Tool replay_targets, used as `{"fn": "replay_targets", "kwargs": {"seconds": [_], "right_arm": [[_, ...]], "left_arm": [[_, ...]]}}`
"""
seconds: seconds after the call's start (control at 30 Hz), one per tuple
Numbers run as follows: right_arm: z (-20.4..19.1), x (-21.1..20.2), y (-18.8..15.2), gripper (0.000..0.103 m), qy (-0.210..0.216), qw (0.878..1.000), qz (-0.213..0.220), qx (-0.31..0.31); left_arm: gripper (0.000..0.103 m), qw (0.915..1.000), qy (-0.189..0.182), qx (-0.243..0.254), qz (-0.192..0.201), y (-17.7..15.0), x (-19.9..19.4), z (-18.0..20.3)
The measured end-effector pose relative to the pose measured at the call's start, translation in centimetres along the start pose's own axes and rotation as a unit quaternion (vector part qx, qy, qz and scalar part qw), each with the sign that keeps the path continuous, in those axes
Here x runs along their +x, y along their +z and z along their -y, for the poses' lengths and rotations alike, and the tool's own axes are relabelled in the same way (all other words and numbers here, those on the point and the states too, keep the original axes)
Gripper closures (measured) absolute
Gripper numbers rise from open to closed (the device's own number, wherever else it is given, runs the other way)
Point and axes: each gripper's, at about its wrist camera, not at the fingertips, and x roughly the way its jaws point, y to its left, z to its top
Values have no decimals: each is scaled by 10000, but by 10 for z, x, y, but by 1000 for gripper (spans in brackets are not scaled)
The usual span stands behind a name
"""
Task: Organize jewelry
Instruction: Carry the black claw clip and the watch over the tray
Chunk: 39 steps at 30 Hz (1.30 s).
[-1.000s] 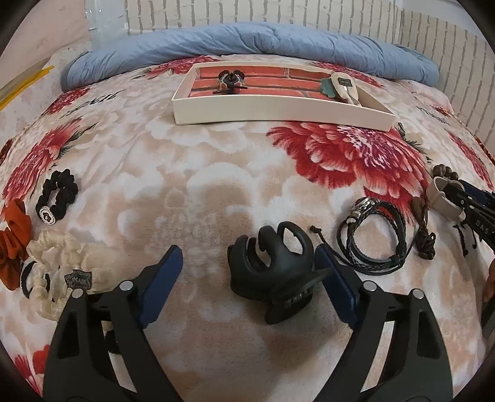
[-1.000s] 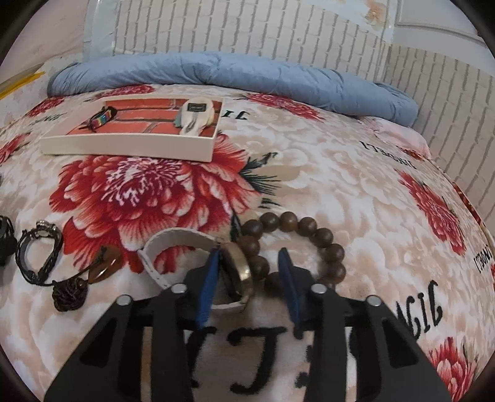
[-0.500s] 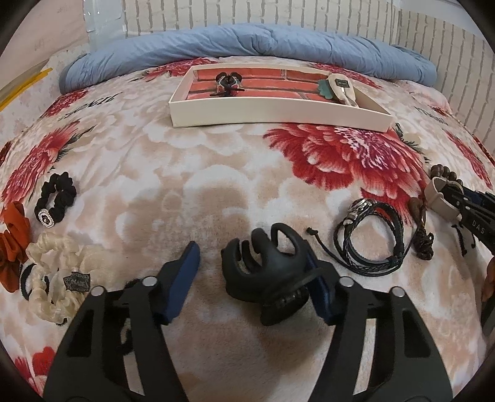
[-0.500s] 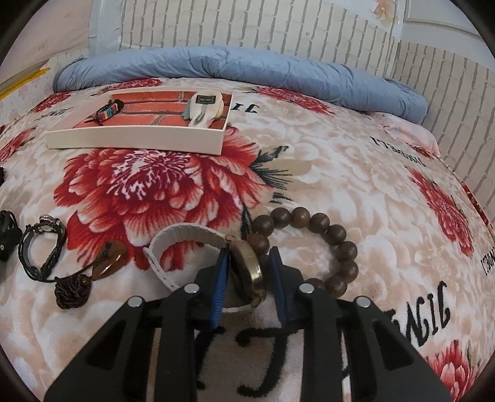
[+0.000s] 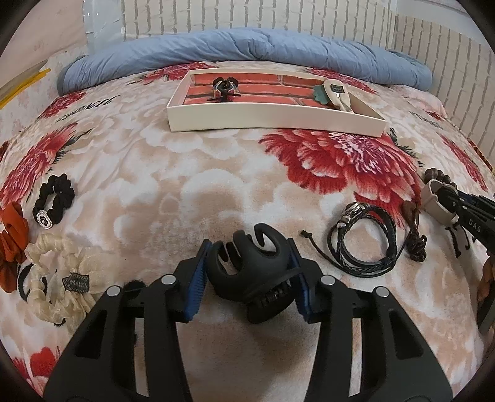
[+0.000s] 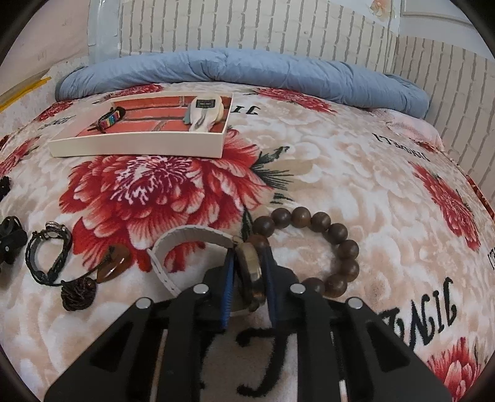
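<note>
Scrunchies number four at the left edge of the floral blanket (image 5: 191, 191); one tray (image 5: 272, 119) sits farther back, well apart from one bead bracelet (image 6: 337, 244). The left gripper (image 5: 249, 272), tilted downward, has just been closing, and its blue pads now press both sides of the single matte black claw clip (image 5: 250, 272) on the blanket. The right gripper (image 6: 249, 275), likewise tilted, has just been closing and pinches the one white-strapped watch (image 6: 250, 269), standing on edge.

Ahead of the tongs we find a bed covered by a plush blanket (image 5: 216, 173) printed with large red flowers and black lettering. Beyond it, a rolled blue duvet (image 6: 235, 68) lies along the far edge. Behind and to the right we note white brick-patterned walls (image 6: 278, 27). Lighting is even and soft.
</note>
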Motion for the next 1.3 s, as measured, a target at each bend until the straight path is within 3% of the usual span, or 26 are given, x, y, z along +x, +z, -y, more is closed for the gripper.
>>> {"fn": "replay_targets", "kwargs": {"seconds": [0.43,0.8,1.0,1.3], "right_arm": [[4,-18,1,90,112,9990,429,98],[11,-22,15,90,471,9970,433,442],[6,-18,36,90,525,9957,595,478],[-23,3,89,90,528,9941,885,330]], "left_arm": [[57,9999,-86,-52,97,1,-3,-2],[57,9999,-86,-114,27,10,0,-6],[57,9995,135,8,292,36,0,-4],[57,9964,173,71,826,104,11,4]]}}
